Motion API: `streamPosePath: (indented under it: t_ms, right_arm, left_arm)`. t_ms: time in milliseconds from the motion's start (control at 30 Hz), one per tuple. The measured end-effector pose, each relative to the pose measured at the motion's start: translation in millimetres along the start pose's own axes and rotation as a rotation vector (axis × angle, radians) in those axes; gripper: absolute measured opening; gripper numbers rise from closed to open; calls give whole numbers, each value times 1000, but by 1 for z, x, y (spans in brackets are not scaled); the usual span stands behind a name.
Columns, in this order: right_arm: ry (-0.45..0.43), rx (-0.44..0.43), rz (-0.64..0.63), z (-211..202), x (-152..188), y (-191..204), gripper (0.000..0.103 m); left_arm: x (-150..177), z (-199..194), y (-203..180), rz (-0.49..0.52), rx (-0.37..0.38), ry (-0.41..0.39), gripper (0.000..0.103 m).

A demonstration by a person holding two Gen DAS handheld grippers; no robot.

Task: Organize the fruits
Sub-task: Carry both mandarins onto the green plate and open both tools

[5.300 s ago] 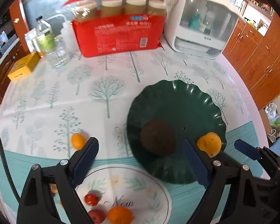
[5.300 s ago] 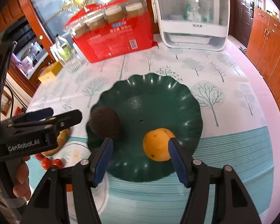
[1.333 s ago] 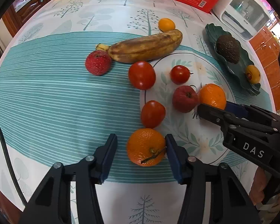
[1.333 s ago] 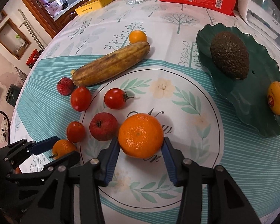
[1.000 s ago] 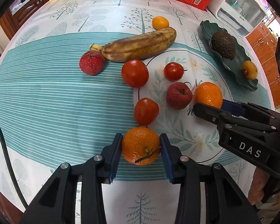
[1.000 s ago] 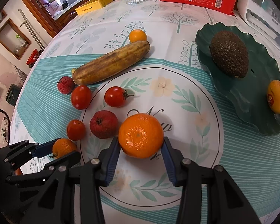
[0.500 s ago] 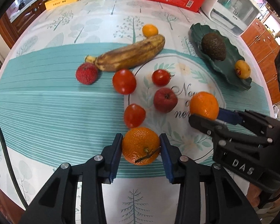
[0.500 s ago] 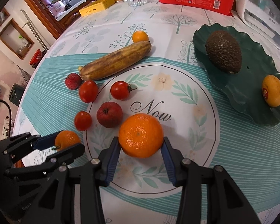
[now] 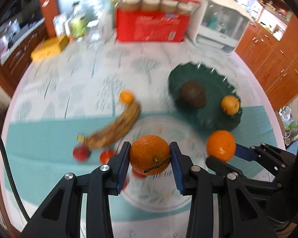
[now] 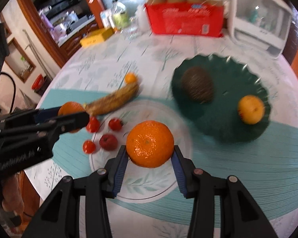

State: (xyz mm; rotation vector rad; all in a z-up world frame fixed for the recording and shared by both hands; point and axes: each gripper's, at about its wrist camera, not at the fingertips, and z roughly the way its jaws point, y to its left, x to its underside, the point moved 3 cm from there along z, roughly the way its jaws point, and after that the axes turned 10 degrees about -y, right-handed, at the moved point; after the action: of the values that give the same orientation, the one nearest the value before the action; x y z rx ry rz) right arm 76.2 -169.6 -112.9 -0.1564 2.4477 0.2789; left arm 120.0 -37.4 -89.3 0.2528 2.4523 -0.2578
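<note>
My left gripper (image 9: 150, 163) is shut on an orange with a stem (image 9: 150, 154) and holds it above the table. My right gripper (image 10: 150, 158) is shut on a second orange (image 10: 150, 143), also lifted; it shows in the left wrist view (image 9: 221, 145) too. The dark green scalloped plate (image 9: 212, 123) holds an avocado (image 9: 192, 96) and a small yellow fruit (image 9: 229, 105). On the cloth lie a brown banana (image 9: 117, 130), a small orange fruit (image 9: 126, 97), several tomatoes (image 10: 115, 124) and a red lychee-like fruit (image 9: 80, 153).
A red package of jars (image 9: 152, 26), a white appliance (image 9: 218, 29), a yellow box (image 9: 48, 48) and bottles (image 9: 77, 24) stand at the table's far side. The round white placemat print (image 10: 141, 178) lies below the grippers. Wooden cabinets (image 9: 278, 59) stand to the right.
Both grippers have lifted their oranges off the table and tilted up and forward, so the green plate and the far side of the table come into view. Motion blur shows.
</note>
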Motion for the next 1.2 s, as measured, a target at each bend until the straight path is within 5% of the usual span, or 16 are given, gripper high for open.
streamPosePath:
  t_ms: [400,600,1200]
  right_arm:
    - [-211,144,-5,-62,-89,-69,45]
    - [-251,206,6,-64,-123,-99,45]
    - [2,219,159,72,-91,-169,45]
  left_arm:
    - [-132,-3,-65,153,54,-156,38]
    - [-171,30,-93,199,89,-124,38]
    - [-132,208,-130,181,130,223,38]
